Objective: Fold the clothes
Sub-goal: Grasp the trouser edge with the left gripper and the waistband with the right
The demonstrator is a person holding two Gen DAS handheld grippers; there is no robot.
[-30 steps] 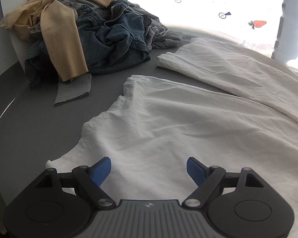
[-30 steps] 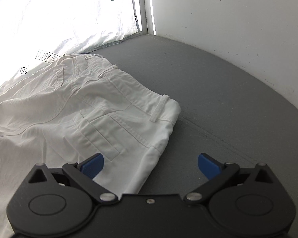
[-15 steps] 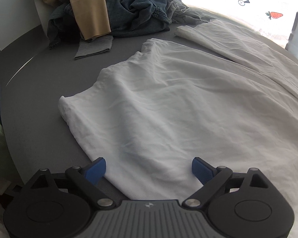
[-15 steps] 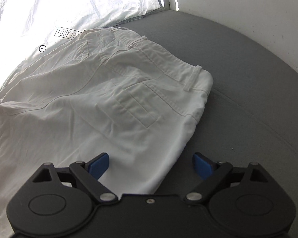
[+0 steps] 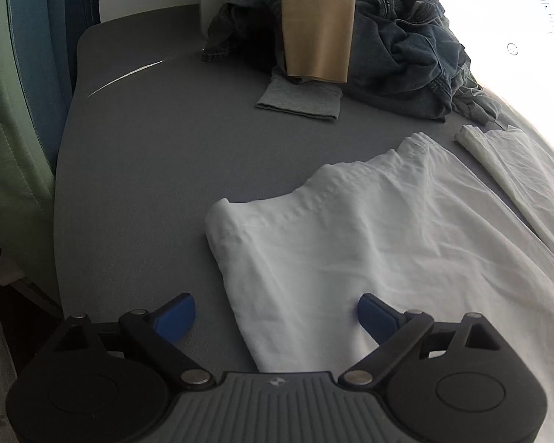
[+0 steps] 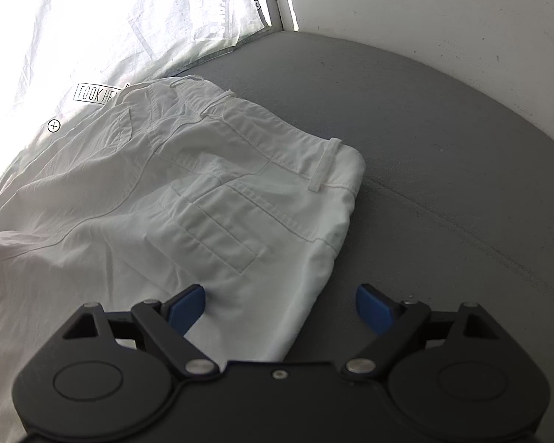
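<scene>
Left tool (image 5: 277,313) shifting to white trousers (image 5: 387,243) hem, jaws closing astride its edge, right tool (image 6: 280,304) closing astride waistband side, neither gripping yet, grey surface (image 5: 147,170) beneath.

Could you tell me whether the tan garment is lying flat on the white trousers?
No, the tan garment drapes over the denim pile, apart from the white trousers.

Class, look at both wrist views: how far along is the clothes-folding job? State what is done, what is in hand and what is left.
Done: the white cotton trousers lie spread on the grey padded table, not yet folded. In hand: the left tongs are closing over the trouser-leg hem edge, the right tongs over the waistband-side edge; neither presses the cloth yet. Left: every fold, plus the crumpled pile of denim and tan clothes.
</scene>
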